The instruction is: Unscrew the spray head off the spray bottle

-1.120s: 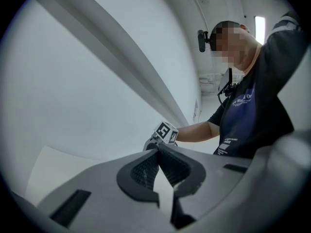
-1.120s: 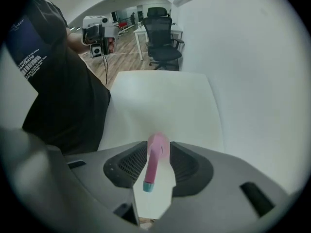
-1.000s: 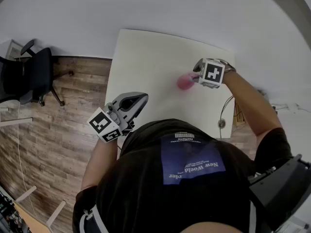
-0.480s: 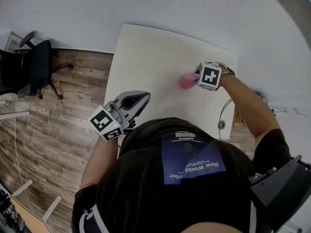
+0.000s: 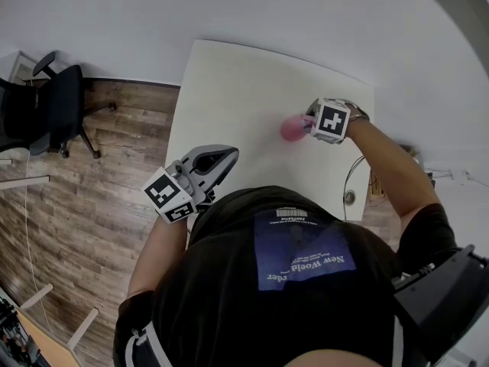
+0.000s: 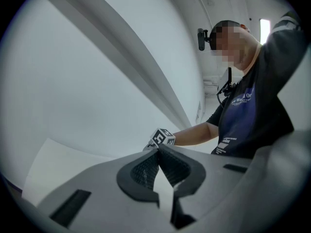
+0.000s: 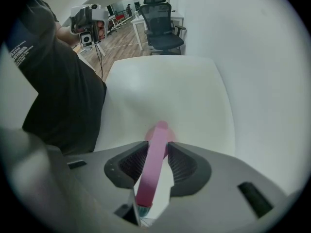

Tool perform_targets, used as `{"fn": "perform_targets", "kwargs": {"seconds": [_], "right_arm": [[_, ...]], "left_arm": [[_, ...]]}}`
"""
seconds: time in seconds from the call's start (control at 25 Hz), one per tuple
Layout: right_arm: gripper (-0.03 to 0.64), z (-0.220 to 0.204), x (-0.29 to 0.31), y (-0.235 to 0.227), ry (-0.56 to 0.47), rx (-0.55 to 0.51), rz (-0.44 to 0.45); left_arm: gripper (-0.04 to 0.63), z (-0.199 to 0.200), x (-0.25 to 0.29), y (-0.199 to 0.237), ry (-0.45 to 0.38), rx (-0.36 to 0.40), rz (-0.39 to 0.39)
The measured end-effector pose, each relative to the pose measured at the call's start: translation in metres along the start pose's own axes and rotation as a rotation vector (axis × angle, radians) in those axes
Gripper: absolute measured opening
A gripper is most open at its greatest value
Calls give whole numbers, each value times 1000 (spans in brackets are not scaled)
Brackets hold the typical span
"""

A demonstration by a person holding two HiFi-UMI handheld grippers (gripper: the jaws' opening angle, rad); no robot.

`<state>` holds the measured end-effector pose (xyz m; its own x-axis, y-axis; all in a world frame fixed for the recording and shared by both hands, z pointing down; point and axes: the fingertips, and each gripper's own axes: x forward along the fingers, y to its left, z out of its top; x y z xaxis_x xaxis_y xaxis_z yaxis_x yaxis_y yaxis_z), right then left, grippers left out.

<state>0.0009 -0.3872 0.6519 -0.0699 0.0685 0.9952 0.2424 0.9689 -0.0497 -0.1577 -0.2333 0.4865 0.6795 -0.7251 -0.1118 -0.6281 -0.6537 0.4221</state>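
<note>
Head view, step: Grip stage of the unscrewing. My right tool [image 5: 307, 125] points down onto the pink bottle [image 5: 290, 128], which stands on the white surface [image 5: 237, 82] towards its right side.
Head view, left tool: My left tool [image 5: 221, 157] hangs over the near left edge of the surface, well apart from the bottle.
Head view, materials: The surface is a smooth, matt white slab with rounded corners. Plank floor [image 5: 99, 174] lies to its left. The bottle reads as glossy pink plastic with a rounded body.
Left gripper view, tool state: The jaws are pressed together with nothing between them. The pads are dark and finely ribbed. The marker cube of my right tool shows beyond them.
Right gripper view, tool state: The jaws pinch the spray head [image 7: 151, 164], one ribbed pad on each flat side.
Right gripper view, shapes: Seen from above, the spray head is a long, narrow pink bar with a smooth finish and a small teal part at its near end. The round bottle body shows below its far end, resting on the surface.
Next move, judgement: Nothing holds the bottle body, so a twist would probably spin the whole bottle. I should bring the left tool across, spread it and clamp the body before turning the head.
Risk, judgement: Smooth plastic may slip between the pads.
</note>
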Motion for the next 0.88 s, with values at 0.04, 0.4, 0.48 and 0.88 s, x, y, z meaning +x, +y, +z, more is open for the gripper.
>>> {"fn": "perform_targets", "kwargs": {"seconds": [0.04,0.4,0.48,0.88], "right_arm": [[124,0,0,-1,-5,4,-1],[123,6,-30,-1,-185,123,-25],[123,11,-46,-2,-296,196,-15],[123,28,-166,17,-1059,508,123]], "left_arm": [[3,0,0,1,0,-1,1],[3,0,-1,1,-2,3,-3],[3,4,0,2,-6,7,-7],[3,39,15,-2,-15,58,-34]]}}
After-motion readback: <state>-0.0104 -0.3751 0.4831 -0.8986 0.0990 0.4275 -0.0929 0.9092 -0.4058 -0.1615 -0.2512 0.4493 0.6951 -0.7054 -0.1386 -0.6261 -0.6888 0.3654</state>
